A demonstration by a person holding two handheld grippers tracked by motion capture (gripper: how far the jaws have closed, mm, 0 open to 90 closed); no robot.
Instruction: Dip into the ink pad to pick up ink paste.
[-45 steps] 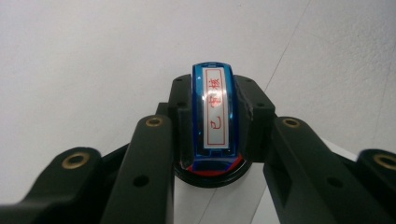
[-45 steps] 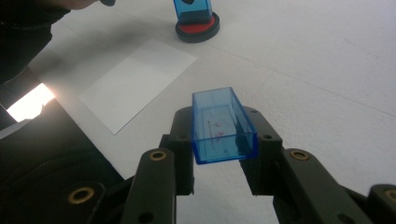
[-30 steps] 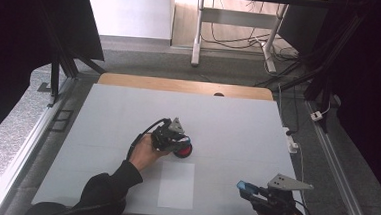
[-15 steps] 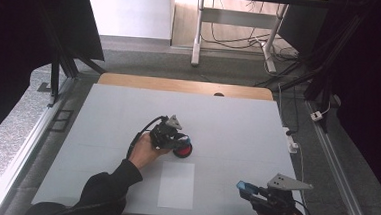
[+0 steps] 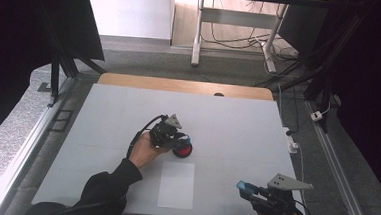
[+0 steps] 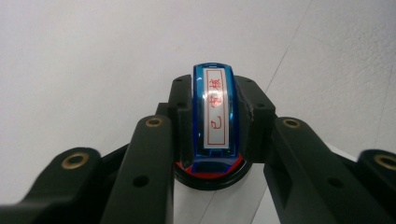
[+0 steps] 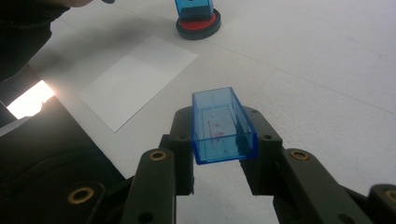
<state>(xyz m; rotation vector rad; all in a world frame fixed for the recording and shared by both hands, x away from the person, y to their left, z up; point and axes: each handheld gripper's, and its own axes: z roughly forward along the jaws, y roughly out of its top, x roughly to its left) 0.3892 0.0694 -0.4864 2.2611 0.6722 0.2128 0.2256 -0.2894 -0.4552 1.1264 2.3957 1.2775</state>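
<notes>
Blue translucent stamp [image 6: 214,114] sits clamped between the jaws of the left gripper [image 5: 169,133], its base pressed into the red ink pad [image 5: 182,150] on the white surface [image 5: 237,125]. White paper sheet [image 5: 176,185] lies just nearer the person than the pad. Further right, the right gripper [image 5: 268,198] jaws are clamped on an empty blue cap [image 7: 222,126], open end facing away.

Stamp [image 6: 213,114] sits on ink pad [image 5: 182,150], mid-table, between the left gripper's [image 5: 176,139] jaws. Sheet of paper [image 5: 176,185] lies just nearer the person than the pad. Right gripper [image 5: 246,188], right of the paper near the table's [image 5: 237,125] front edge, has the stamp cap [image 7: 222,126] between its jaws.
</notes>
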